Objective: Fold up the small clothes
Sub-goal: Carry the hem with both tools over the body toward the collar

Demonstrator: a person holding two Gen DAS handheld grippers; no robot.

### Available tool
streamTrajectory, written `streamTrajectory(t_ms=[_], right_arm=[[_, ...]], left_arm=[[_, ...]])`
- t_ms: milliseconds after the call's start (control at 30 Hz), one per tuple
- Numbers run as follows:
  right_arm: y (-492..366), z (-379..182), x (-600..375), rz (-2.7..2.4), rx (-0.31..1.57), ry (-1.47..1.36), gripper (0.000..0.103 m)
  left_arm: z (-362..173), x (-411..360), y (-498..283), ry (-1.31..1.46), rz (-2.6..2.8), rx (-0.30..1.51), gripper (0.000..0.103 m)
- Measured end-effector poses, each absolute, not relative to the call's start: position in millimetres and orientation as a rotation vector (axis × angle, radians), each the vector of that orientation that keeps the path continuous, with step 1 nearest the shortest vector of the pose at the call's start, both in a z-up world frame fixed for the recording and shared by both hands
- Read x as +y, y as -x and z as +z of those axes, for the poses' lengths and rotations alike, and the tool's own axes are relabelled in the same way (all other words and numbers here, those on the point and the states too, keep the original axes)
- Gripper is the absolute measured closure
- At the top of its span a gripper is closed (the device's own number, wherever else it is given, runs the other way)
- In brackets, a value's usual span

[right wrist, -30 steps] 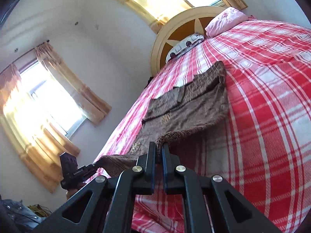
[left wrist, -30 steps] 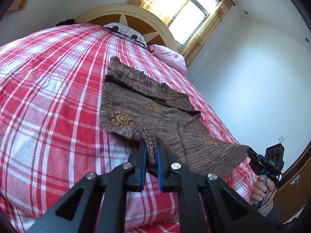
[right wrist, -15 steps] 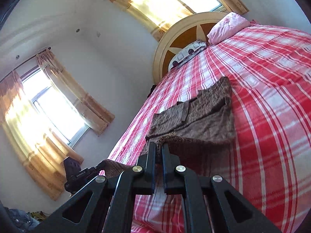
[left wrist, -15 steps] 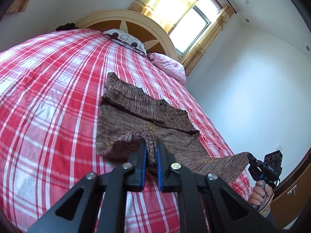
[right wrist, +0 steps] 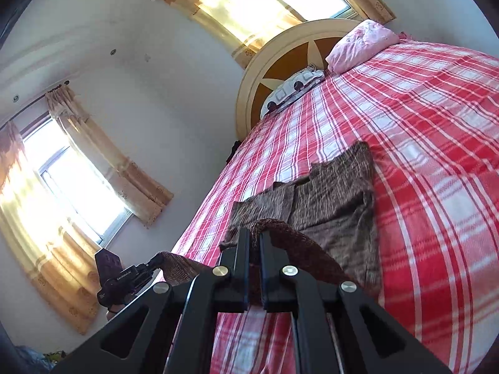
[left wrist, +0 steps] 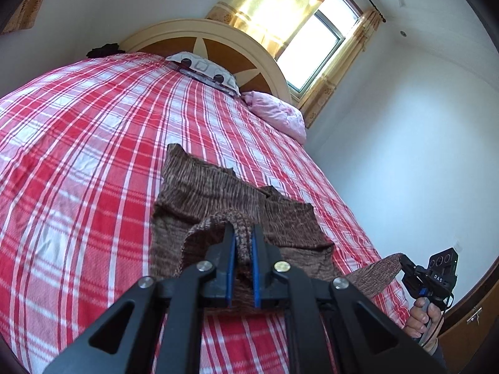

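Note:
A small brown knit garment point(left wrist: 215, 193) lies on the red plaid bedspread point(left wrist: 78, 155); it also shows in the right wrist view point(right wrist: 336, 205). My left gripper point(left wrist: 242, 233) is shut on one near corner of its hem. My right gripper point(right wrist: 254, 240) is shut on the other near corner. Both corners are lifted off the bed and carried over the rest of the garment toward the headboard. The hem sags between the two grippers. Each gripper shows in the other's view, the right point(left wrist: 414, 275) and the left point(right wrist: 137, 272).
A patterned pillow point(left wrist: 204, 70) and a pink pillow point(left wrist: 276, 113) lie at the wooden headboard point(left wrist: 218, 43). Curtained windows point(right wrist: 71, 184) are on the walls. A white wall point(left wrist: 405, 155) runs along the bed's right side. A wooden cabinet point(left wrist: 474, 311) stands low at the right.
Both grippers have lifted the garment's near hem and carried it forward toward the headboard. The lower half now folds over the upper half, hiding the yellow motifs.

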State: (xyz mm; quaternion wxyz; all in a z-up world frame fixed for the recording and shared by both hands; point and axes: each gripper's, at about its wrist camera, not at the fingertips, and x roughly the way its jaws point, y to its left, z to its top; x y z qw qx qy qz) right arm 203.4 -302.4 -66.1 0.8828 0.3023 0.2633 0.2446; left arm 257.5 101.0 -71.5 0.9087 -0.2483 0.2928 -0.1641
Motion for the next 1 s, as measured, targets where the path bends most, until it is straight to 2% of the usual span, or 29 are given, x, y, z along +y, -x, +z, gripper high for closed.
streamTrajectory(t_ms=[300, 567, 1000], right_arm=[[-269.4, -57.1, -306.0, 0.483, 0.559, -0.617, 0.098], [-339.1, -65.1, -307.4, 0.434, 0.600, -0.603, 0.099], [-444.7, -128.8, -316.6, 0.296, 0.731, -0.605, 0.098]], left_arm=[[-65.7, 105.0, -319.4, 0.497, -0.301, 0.608, 0.094], [-83.3, 114.2, -380.7, 0.516, -0.255, 0.654, 0.094], [-129.7, 99.6, -465.6, 0.462, -0.202, 0.763, 0.094]])
